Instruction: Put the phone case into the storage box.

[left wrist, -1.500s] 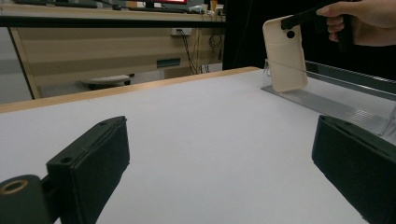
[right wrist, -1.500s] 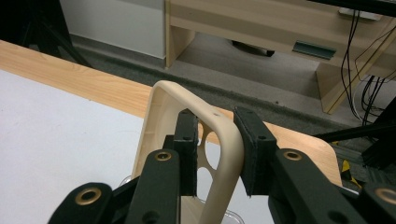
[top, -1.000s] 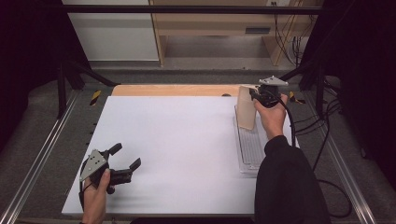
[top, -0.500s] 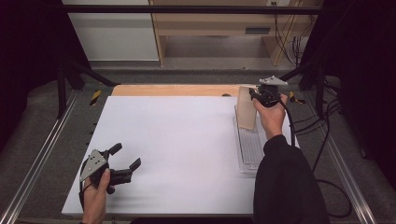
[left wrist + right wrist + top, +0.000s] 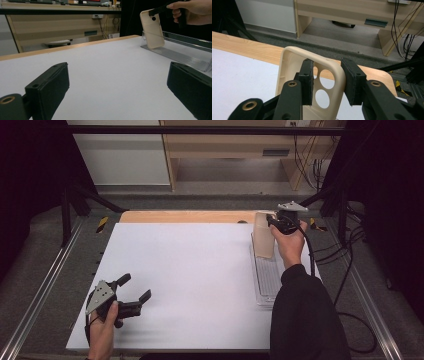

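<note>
A cream phone case point(image 5: 263, 237) stands upright at the far end of a clear plastic tray point(image 5: 267, 280) on the right. My right gripper point(image 5: 270, 222) reaches to the case's top from the right. In the right gripper view the case point(image 5: 287, 75) has its rim with the camera holes between the jaws of the right gripper point(image 5: 327, 67). One pad is inside the case and one outside, with a gap on the inner side. The jaws have just been opening. My left gripper point(image 5: 136, 287) rests open on the white board's near left, with nothing between its jaws point(image 5: 117, 75).
A white board point(image 5: 190, 270) covers the wooden table point(image 5: 185, 216), whose strip shows along the far edge. Metal rails run down both sides. Cables point(image 5: 345, 270) hang at the right. From the left gripper view the case point(image 5: 153, 31) leans in the tray point(image 5: 185, 55).
</note>
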The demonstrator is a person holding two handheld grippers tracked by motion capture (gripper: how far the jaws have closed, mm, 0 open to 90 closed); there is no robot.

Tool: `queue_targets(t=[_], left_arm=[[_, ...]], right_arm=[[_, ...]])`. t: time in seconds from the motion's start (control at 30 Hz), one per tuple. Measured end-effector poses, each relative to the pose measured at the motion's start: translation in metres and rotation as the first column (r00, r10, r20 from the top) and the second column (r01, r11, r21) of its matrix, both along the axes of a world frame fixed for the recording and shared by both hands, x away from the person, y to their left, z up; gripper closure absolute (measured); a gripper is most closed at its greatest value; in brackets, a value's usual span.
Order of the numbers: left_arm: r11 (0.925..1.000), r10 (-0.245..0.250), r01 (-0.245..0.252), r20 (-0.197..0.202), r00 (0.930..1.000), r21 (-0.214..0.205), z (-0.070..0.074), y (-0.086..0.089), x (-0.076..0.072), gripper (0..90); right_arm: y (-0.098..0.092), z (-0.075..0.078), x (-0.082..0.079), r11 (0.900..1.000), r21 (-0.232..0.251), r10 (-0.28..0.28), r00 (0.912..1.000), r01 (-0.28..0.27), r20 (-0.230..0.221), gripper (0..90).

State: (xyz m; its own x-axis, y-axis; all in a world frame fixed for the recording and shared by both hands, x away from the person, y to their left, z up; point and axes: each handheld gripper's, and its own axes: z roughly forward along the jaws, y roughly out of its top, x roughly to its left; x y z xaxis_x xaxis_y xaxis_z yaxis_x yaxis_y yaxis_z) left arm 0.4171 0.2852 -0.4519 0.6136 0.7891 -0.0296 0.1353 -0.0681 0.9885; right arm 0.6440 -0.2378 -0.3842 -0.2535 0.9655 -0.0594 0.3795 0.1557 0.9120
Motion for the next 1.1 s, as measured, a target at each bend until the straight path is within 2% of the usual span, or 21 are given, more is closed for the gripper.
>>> queue_targets(t=[0.43,0.73,1.1], left_arm=[[1.0000,-0.001,0.001,-0.001,1.0000,-0.002,0.000,0.000,0.000,3.7],[1.0000,0.002,-0.002,-0.002,1.0000,-0.004,0.000,0.001,0.000,3.7],[1.0000,0.003,-0.003,-0.002,1.0000,-0.005,0.000,0.001,0.000,3.7]], right_arm=[[0.000,-0.003,0.005,0.9994,0.027,-0.022,0.9998,0.022,0.000,61.3],[0.004,0.002,0.010,0.9999,0.001,-0.014,0.9997,0.014,-0.019,59.7],[0.004,0.001,0.013,0.9998,-0.001,-0.019,0.9997,0.019,-0.018,59.1]])
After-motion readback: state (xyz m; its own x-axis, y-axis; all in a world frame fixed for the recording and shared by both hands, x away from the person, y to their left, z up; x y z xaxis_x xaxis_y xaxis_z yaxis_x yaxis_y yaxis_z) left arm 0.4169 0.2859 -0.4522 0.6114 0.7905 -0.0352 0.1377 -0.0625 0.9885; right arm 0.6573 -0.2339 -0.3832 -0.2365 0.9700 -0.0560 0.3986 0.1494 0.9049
